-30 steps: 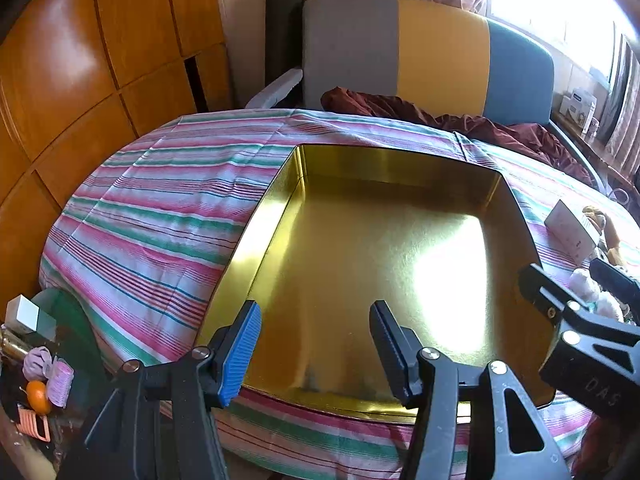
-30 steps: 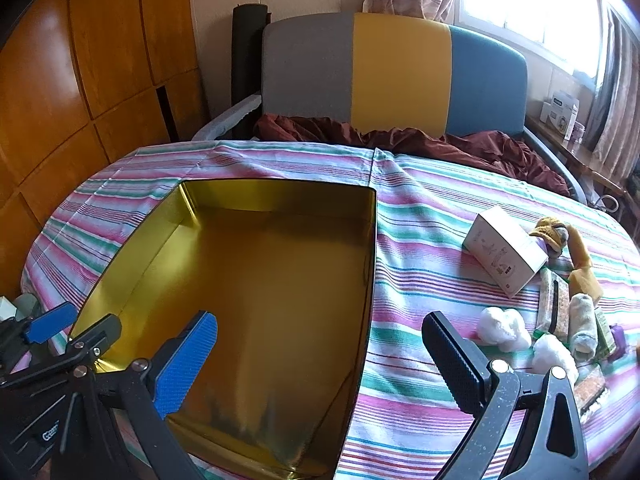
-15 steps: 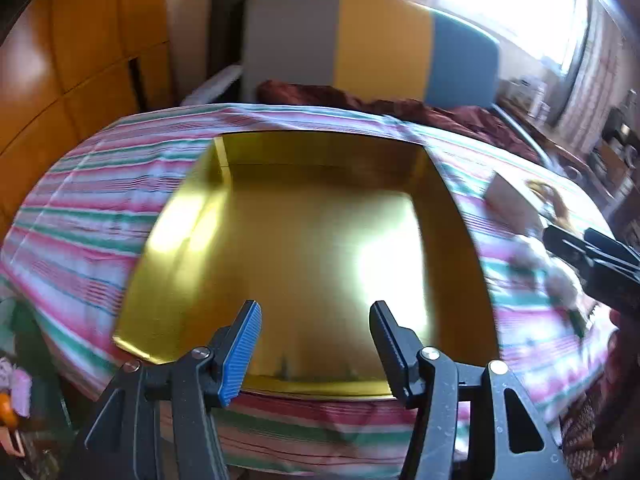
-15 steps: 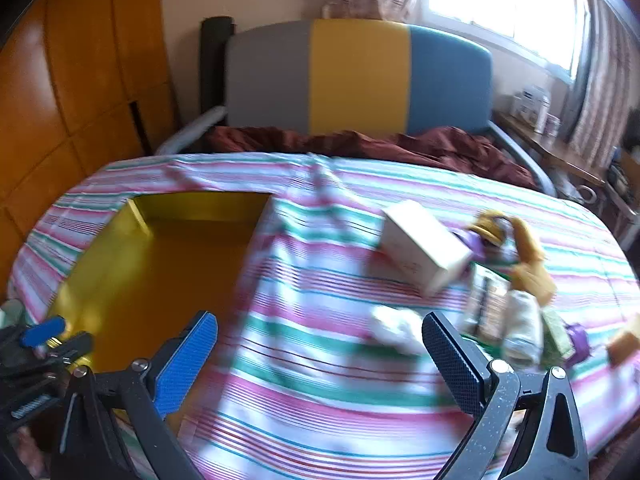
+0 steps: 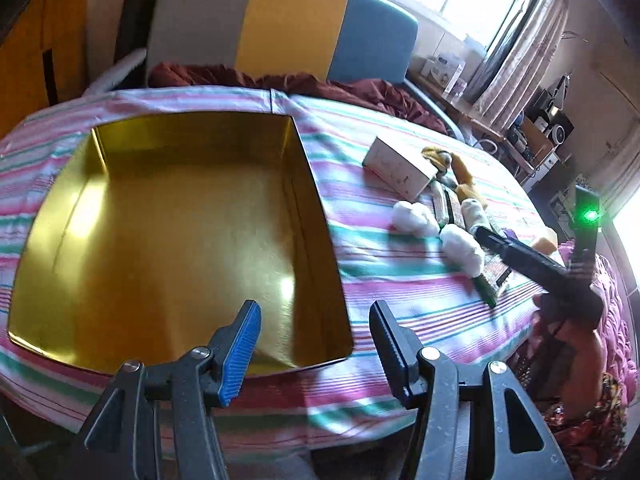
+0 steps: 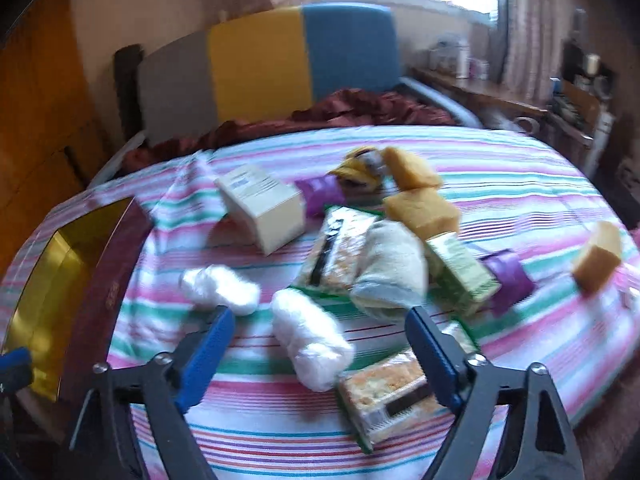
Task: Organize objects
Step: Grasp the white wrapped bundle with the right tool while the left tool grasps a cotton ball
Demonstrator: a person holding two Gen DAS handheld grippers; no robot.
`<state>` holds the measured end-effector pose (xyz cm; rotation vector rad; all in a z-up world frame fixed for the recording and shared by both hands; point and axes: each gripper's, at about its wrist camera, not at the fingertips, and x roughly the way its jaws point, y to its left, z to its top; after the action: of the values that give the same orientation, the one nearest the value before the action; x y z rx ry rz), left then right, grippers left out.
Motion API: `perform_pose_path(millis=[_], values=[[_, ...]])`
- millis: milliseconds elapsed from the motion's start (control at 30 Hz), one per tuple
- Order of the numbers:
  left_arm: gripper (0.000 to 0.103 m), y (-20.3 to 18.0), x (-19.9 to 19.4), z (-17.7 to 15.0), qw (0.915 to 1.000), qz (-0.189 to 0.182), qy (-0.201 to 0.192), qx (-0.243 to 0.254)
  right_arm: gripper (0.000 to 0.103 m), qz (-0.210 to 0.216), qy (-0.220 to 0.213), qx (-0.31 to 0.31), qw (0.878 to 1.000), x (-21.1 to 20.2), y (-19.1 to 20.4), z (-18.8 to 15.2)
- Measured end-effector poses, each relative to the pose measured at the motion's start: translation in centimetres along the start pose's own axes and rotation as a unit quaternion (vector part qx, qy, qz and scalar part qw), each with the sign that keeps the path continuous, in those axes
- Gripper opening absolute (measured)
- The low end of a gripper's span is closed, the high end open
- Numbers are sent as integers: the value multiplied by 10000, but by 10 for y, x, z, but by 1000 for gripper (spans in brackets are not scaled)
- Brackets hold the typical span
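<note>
**Swinging over to the pile**

Since a second ago I have swung both tools rightward: my right gripper [image 6: 318, 344], then over the shallow gold metal tray [image 5: 72, 208], now hangs above the heap of loose things, and my left gripper [image 5: 316, 340] has slid from the tray's middle to its near right corner. Both are spread wide and hold nothing.

The tray sits empty on the striped pink-and-green cloth [image 5: 400, 280], so I judge that nothing is sorted yet and my first pick comes next. Closest between my right fingers lies a white cotton wad [image 6: 310, 340]; a second wad [image 6: 220, 288] lies just left of it.

A foil snack packet [image 6: 384, 400] touches the nearer wad on its right, and a rolled cream towel [image 6: 388, 272] lies just behind, so closing could catch a neighbour. Farther back are a white cardboard box [image 6: 260, 208], yellow sponge blocks [image 6: 420, 208] and a purple roll [image 6: 508, 276].
</note>
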<state>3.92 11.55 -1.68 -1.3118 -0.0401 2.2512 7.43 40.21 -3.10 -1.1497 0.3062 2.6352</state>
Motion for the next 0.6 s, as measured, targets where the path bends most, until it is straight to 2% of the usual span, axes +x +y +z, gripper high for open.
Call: perform_pose_path(millis=[133,233,367,467,600], values=[[57,-14,-3,-1,9997,24,-111,216,78,9,154,-413,9990,15,10,-6],[57,-25,-4,1,9989,-70,-141,431,70,-65,299,-503,9983,31,11,-12],[57,-37,1,8,9979,-92,-86,634,44,4,425,-197,9989,47,5,-19],[57,-47,8,15,9972,-153,-55,728,40,-37,313,-174,9994,47,7,-24],[59,-60,24,28,9971,-207,107,723,39,147,279,70,9995,46,1,-26]])
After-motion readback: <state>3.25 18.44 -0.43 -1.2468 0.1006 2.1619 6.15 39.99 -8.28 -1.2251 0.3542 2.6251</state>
